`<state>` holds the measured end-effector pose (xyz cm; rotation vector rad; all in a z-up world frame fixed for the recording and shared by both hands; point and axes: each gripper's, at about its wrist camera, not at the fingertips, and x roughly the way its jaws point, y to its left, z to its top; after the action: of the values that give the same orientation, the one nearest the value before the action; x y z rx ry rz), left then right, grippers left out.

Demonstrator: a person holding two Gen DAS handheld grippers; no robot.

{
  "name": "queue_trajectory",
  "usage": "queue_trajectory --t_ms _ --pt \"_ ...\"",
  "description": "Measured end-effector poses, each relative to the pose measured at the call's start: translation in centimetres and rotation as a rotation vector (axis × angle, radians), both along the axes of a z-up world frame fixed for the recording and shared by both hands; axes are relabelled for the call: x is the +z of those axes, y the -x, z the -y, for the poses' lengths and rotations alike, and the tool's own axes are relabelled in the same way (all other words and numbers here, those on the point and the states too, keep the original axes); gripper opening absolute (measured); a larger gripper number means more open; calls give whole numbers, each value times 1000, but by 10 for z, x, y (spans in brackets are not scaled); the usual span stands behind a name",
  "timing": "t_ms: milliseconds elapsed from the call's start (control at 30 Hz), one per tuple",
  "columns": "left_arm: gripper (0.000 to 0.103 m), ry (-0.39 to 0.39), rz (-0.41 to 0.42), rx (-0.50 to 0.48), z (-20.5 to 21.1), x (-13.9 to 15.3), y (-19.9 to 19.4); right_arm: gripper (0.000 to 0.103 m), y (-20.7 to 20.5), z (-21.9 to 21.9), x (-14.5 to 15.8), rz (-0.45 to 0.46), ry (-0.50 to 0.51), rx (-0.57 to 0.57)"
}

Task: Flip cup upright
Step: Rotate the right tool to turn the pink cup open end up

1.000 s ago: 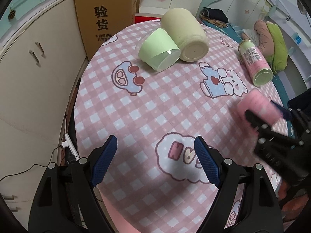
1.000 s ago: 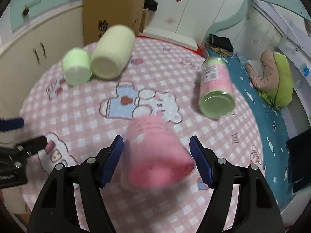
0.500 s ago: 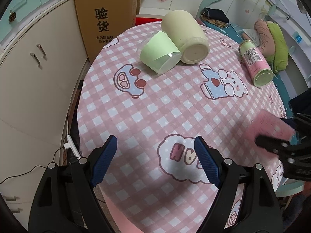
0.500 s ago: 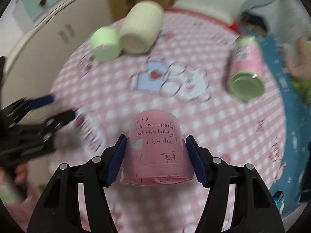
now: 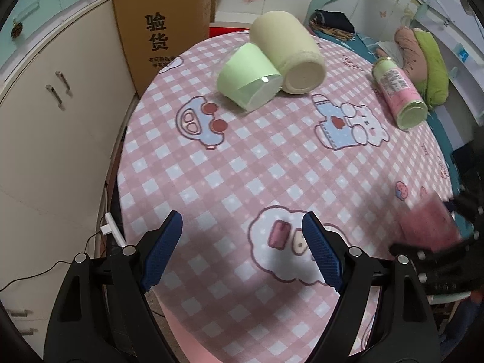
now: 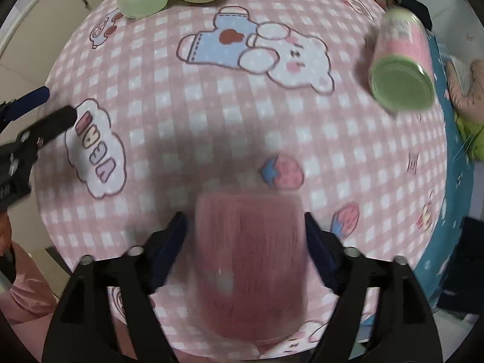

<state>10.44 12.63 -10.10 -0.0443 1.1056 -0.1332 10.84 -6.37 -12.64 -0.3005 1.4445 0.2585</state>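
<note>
My right gripper (image 6: pixel 245 242) is shut on a pink cup (image 6: pixel 248 266), which fills the gap between the blue pads and is blurred by motion; it is held above the near part of the pink checked table (image 6: pixel 211 115). In the left wrist view the pink cup (image 5: pixel 428 227) shows at the right edge, held by the right gripper's black body. My left gripper (image 5: pixel 242 242) is open and empty above the table's near edge (image 5: pixel 196 287). It shows at the left edge of the right wrist view (image 6: pixel 39 118).
A light green cup (image 5: pixel 249 77) and a cream cup (image 5: pixel 290 51) lie on their sides at the far side of the table. A pink and green can (image 5: pixel 399 93) lies at the far right. A cardboard box (image 5: pixel 160 21) and white cupboards (image 5: pixel 45 106) stand beyond the left edge.
The right gripper has turned with the pink cup and tipped down toward the table; the cup has moved lower and nearer. The left gripper has barely moved.
</note>
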Motion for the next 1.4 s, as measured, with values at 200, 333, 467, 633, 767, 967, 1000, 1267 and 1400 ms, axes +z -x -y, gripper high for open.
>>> queue_trajectory --t_ms 200,333,467,633,767,967,1000,1267,1400 --pt "82 -19 10 8 -3 1 4 81 36 14 0 43 -7 -53" --pt "82 -22 19 2 -1 4 8 67 61 21 3 120 -32 -91" --pt "82 -43 23 -3 4 4 11 65 72 31 14 202 -87 -145" --pt "82 -63 32 -8 10 8 15 64 70 40 38 222 -116 -110" --pt "82 -70 37 -13 13 10 17 65 62 34 61 181 -125 -52" --pt "82 -87 38 -29 17 10 19 66 15 29 47 -28 -138 17" --pt "82 -84 37 -29 17 10 19 66 12 27 46 -41 -129 24" --pt "82 -83 29 -22 14 6 15 67 -3 13 49 -23 -68 52" --pt "82 -90 29 -18 15 4 10 67 -5 10 49 17 -58 52"
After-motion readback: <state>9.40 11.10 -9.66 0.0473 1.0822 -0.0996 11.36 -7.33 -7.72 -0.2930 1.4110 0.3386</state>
